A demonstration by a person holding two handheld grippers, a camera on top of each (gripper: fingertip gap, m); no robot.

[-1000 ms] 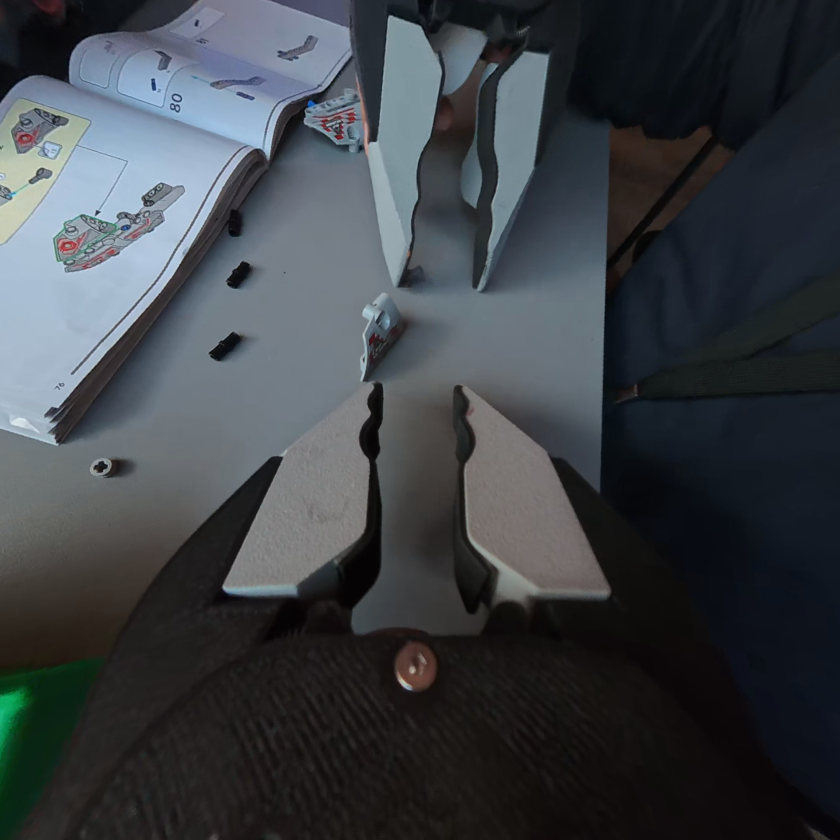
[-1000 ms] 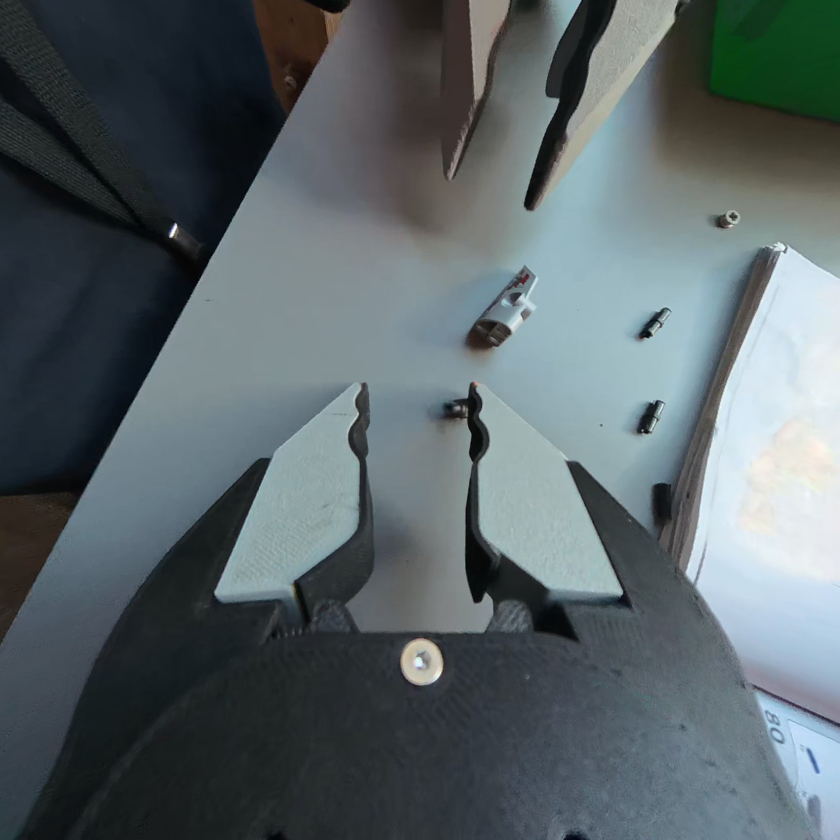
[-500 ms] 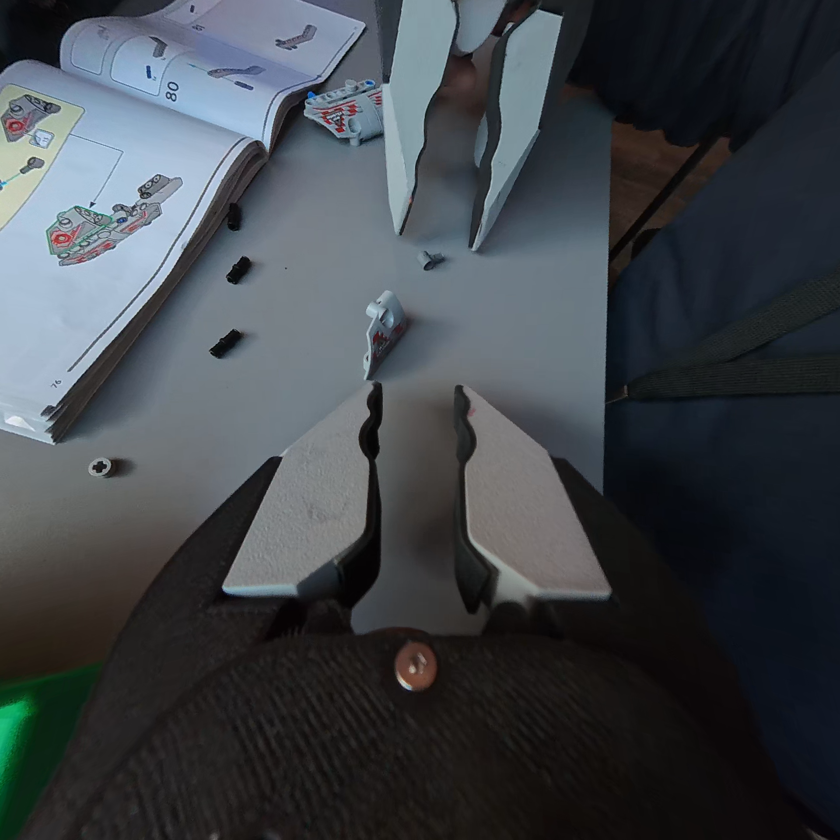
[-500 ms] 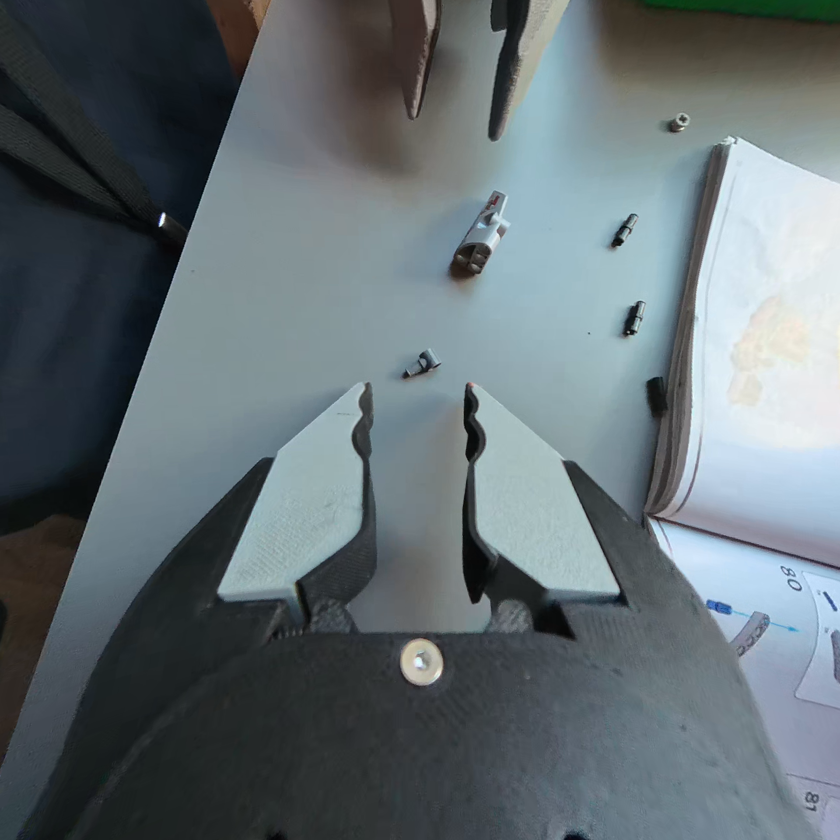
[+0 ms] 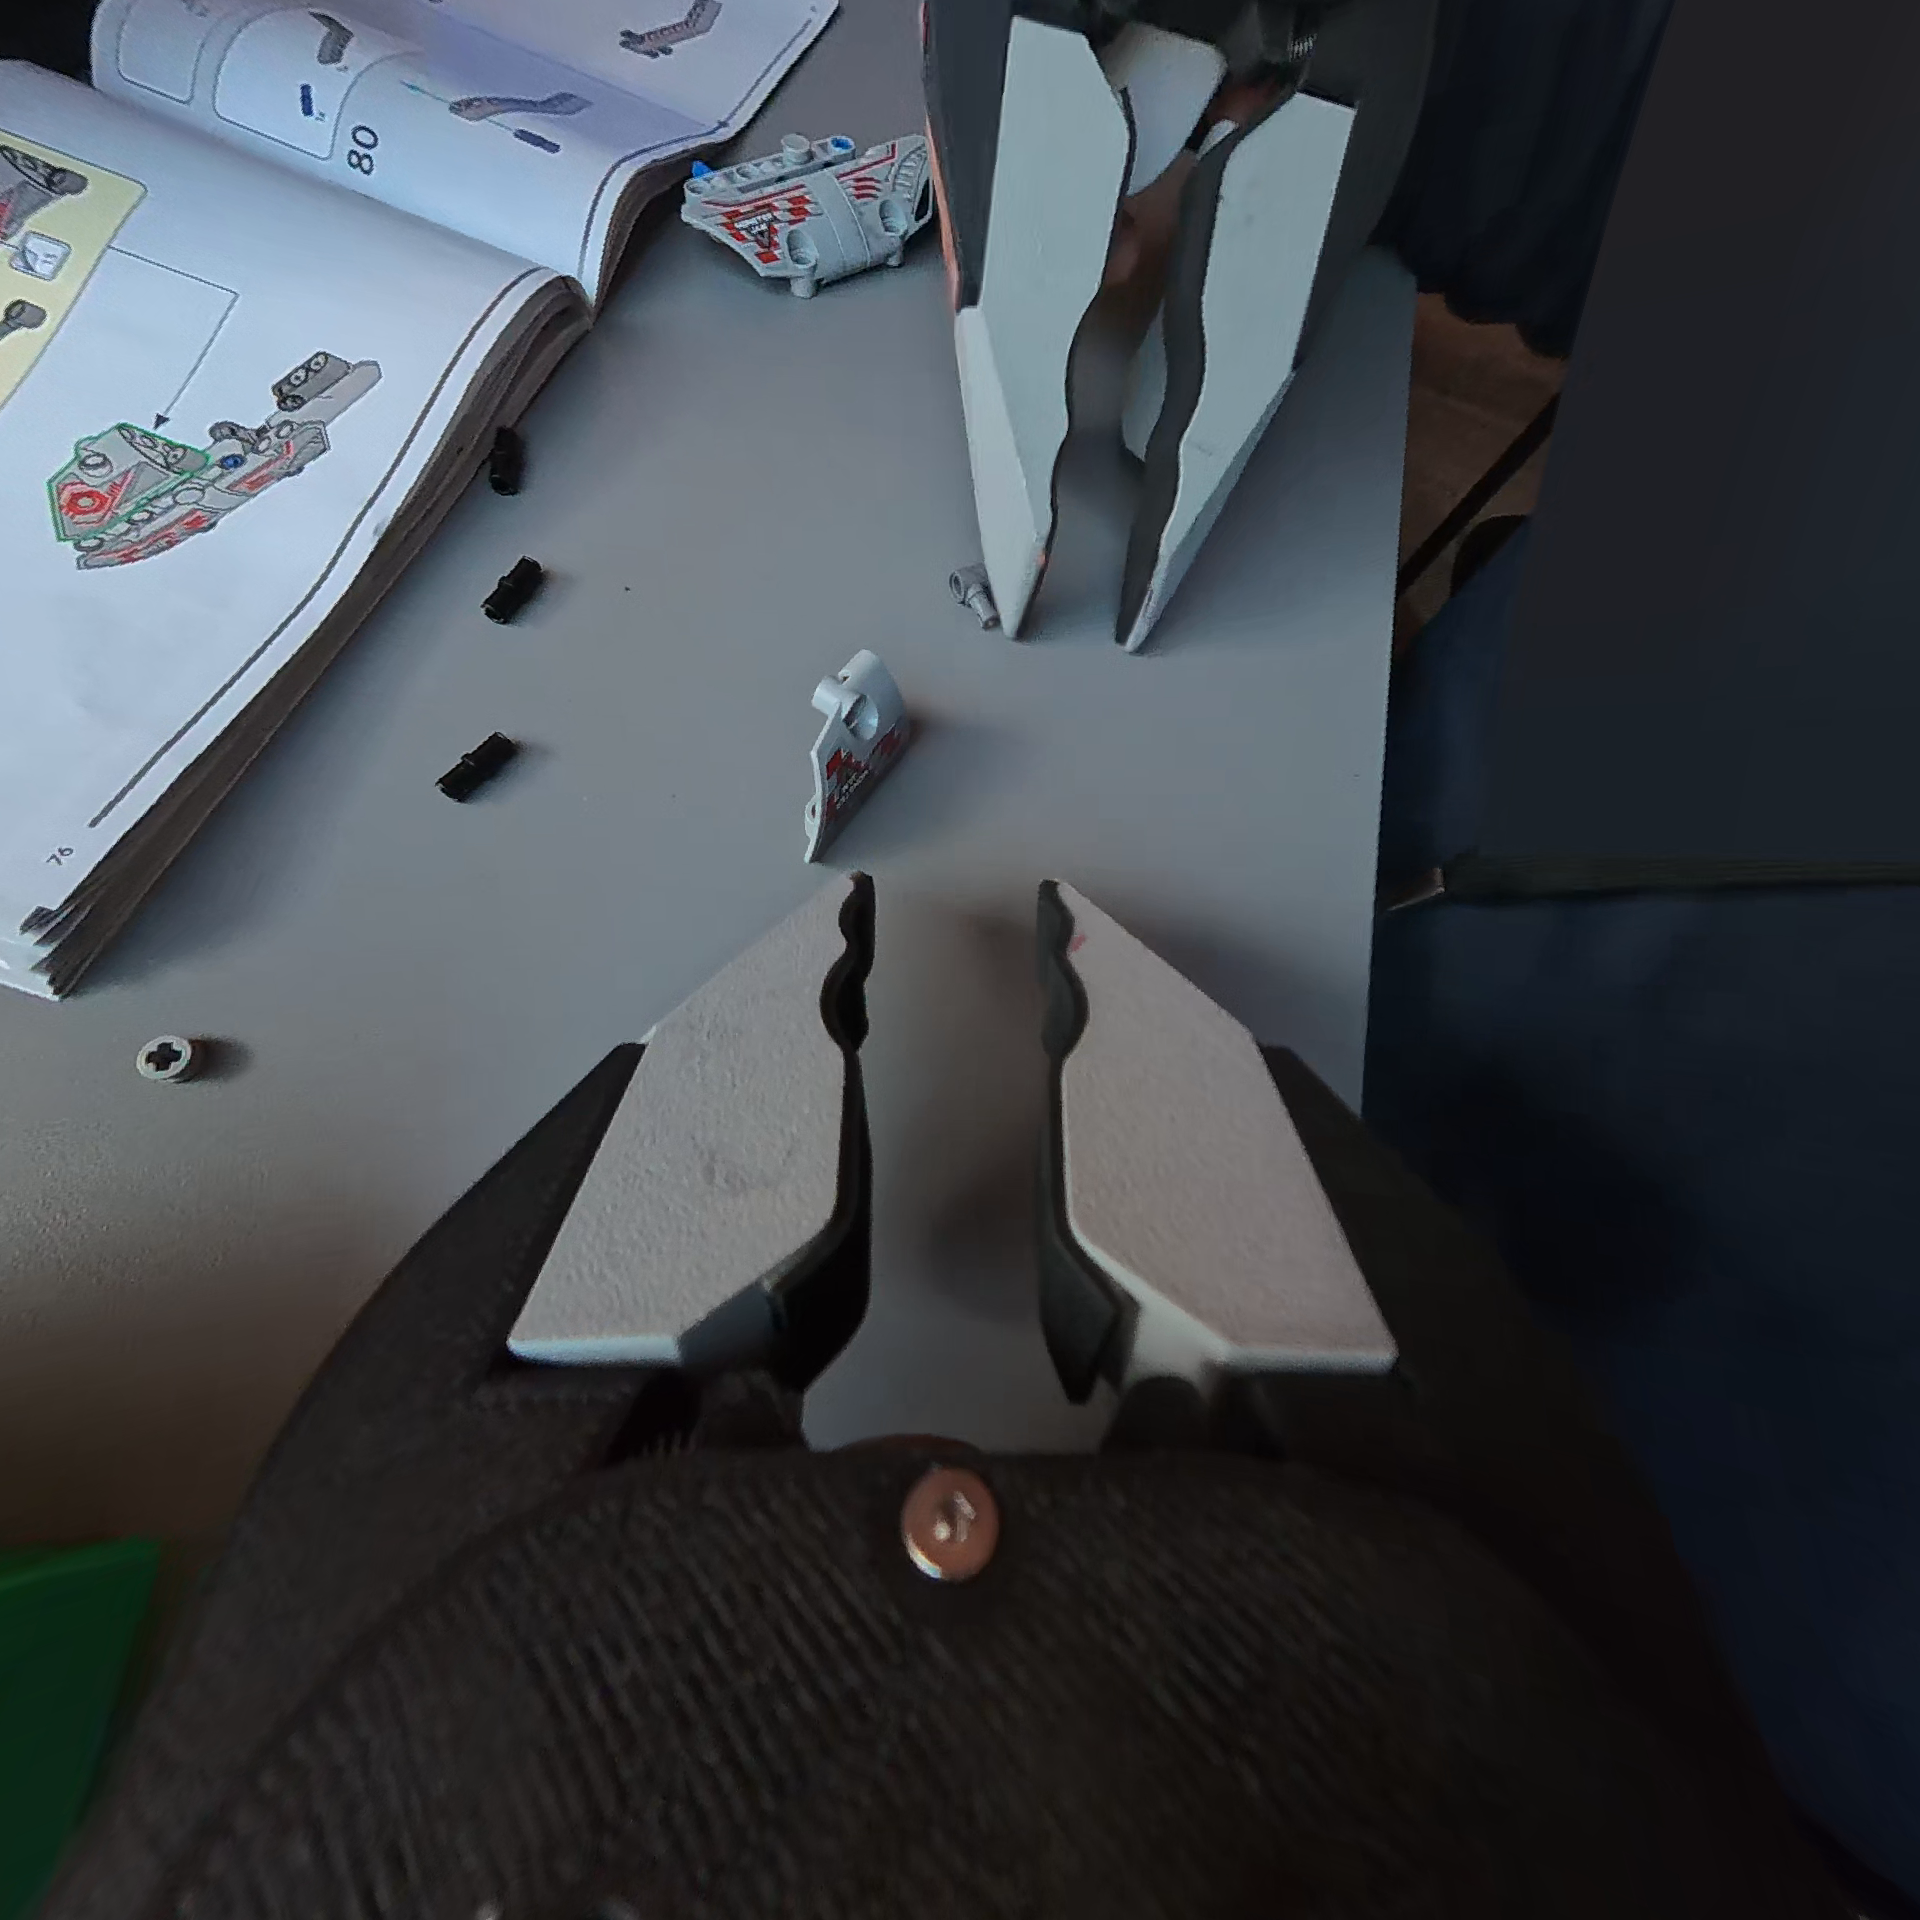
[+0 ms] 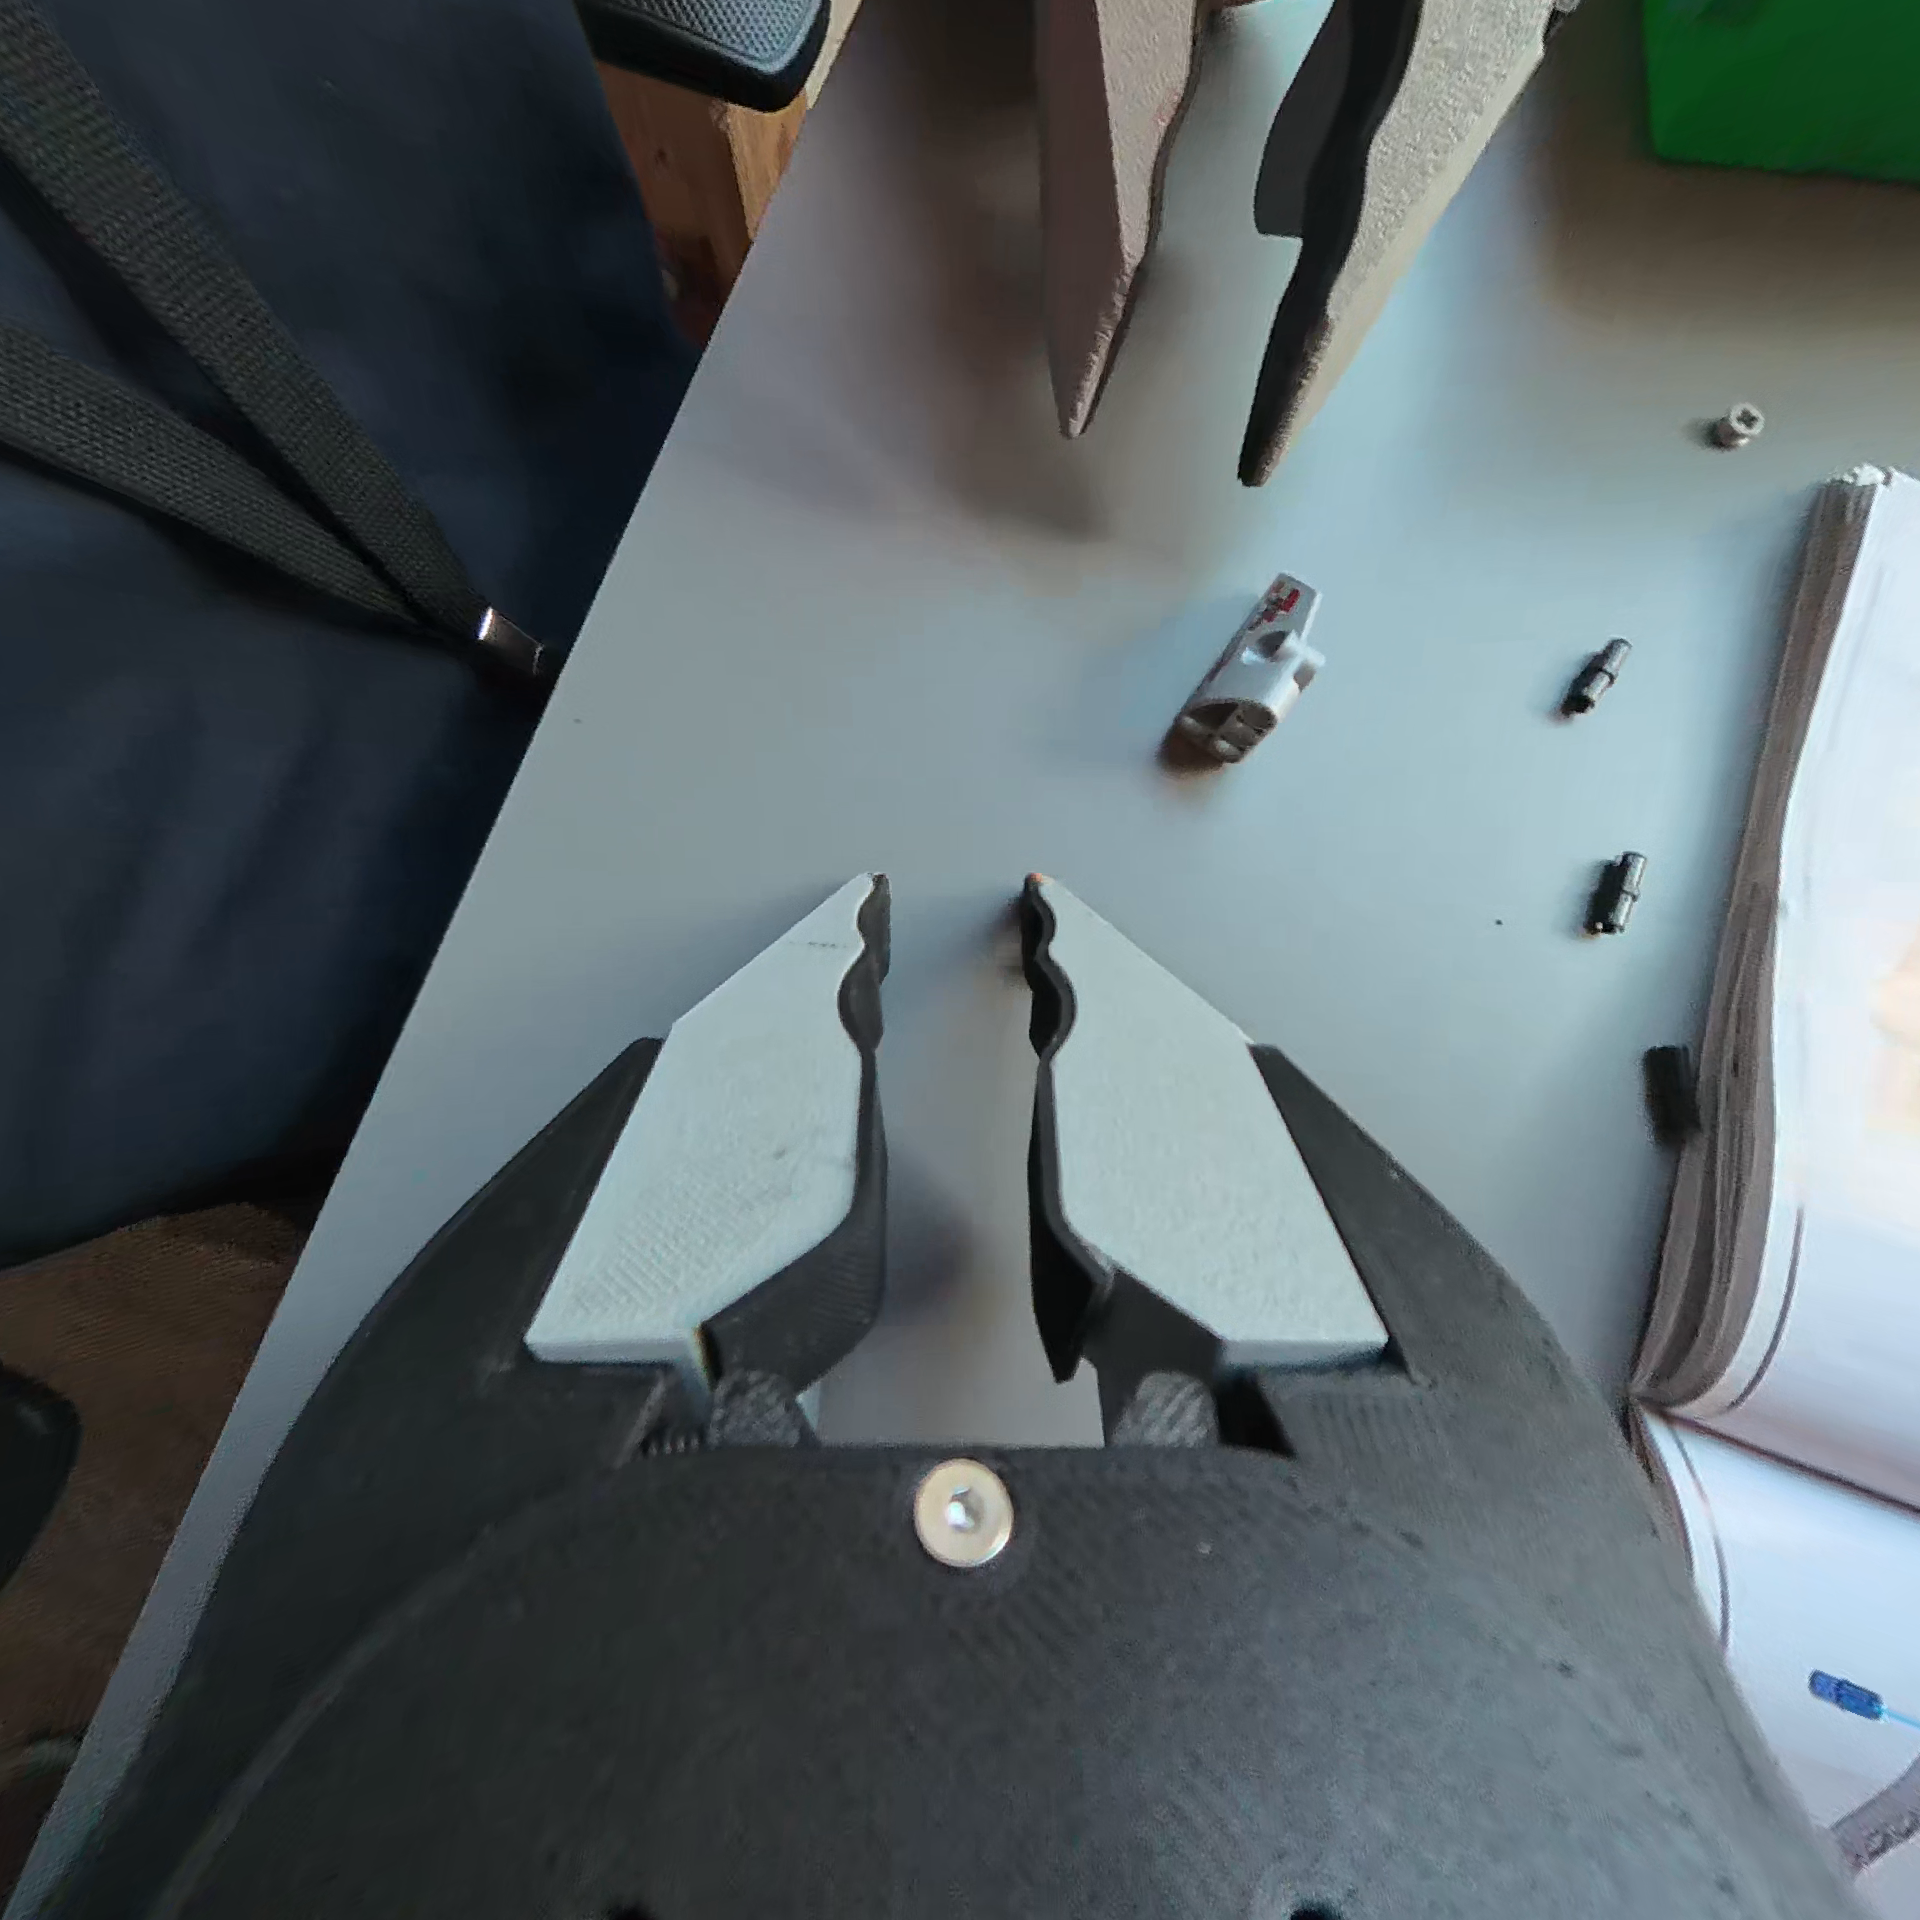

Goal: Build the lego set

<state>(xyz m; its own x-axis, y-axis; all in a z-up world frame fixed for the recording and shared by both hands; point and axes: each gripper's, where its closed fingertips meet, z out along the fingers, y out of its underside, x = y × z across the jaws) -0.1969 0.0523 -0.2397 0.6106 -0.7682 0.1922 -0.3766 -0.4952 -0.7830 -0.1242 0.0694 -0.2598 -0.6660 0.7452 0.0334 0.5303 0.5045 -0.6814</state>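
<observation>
My left gripper (image 5: 956, 883) is open and empty, low over the grey table (image 5: 1195, 790). A grey printed panel piece (image 5: 857, 748) lies just ahead of its left fingertip. It also shows in the right wrist view (image 6: 1252, 675). My right gripper (image 6: 956, 881) is open with its tips at the table. Only bare table shows between its pads. In the left wrist view it (image 5: 1075, 634) stands upright, and a small grey pin (image 5: 971, 592) lies just outside one finger, not between the pads. In the right wrist view that pin is hidden behind the right finger (image 6: 1122, 1039).
An open instruction booklet (image 5: 260, 416) lies at the left. Three black pins (image 5: 512, 588) lie beside it, with a grey bush (image 5: 171, 1058) nearer. A grey and red partial build (image 5: 821, 208) lies at the back. The table edge (image 5: 1382, 727) borders a dark blue seat (image 5: 1662, 1143). There is about 9 centimeters between the tips of the two grippers.
My right gripper pulled back from the small grey pin, then came forward and down again beside it, and its jaws narrowed. My left gripper stayed still.
</observation>
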